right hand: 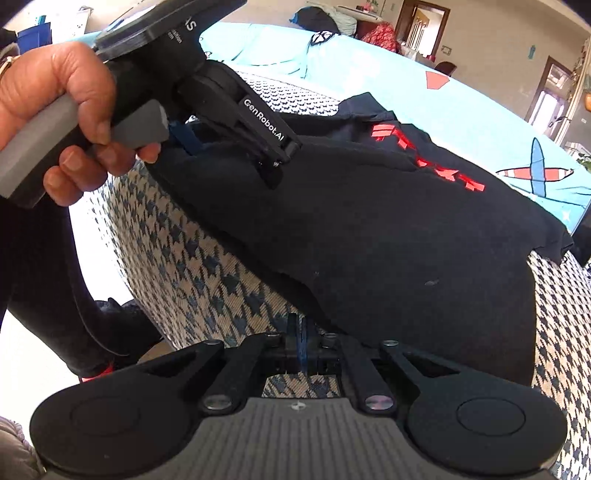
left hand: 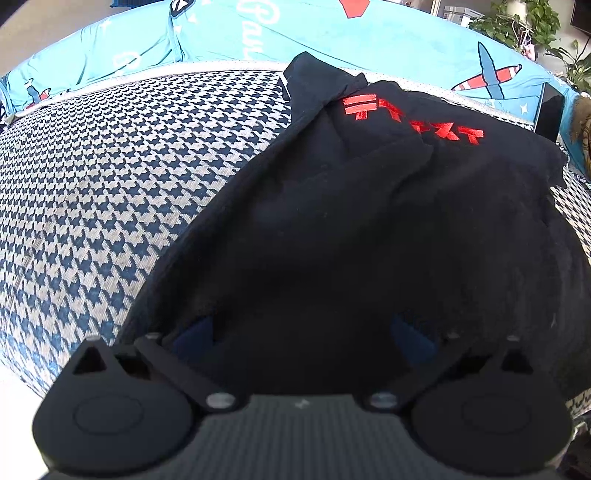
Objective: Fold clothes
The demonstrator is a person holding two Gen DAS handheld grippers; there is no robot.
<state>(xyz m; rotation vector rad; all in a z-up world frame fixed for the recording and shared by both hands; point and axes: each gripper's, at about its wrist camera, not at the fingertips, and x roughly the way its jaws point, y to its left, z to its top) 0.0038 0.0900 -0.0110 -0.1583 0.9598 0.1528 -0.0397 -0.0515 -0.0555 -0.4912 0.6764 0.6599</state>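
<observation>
A houndstooth-patterned bed (left hand: pixel 110 177) with a turquoise printed sheet (left hand: pixel 369 40) behind it fills both views, potted plants (left hand: pixel 528 22) at the far corner. The left gripper (left hand: pixel 303 332) is spread wide, its blue pads (left hand: pixel 195 332) half buried in the black shirt (left hand: pixel 332 221), while the right gripper (right hand: pixel 302 343) is pressed together at the shirt's near hem, whether cloth is pinched I cannot tell. The shirt lies crumpled across the bed, red lettering (right hand: pixel 424 158) toward its far end, and a hand (right hand: pixel 55 122) grips the left handle
</observation>
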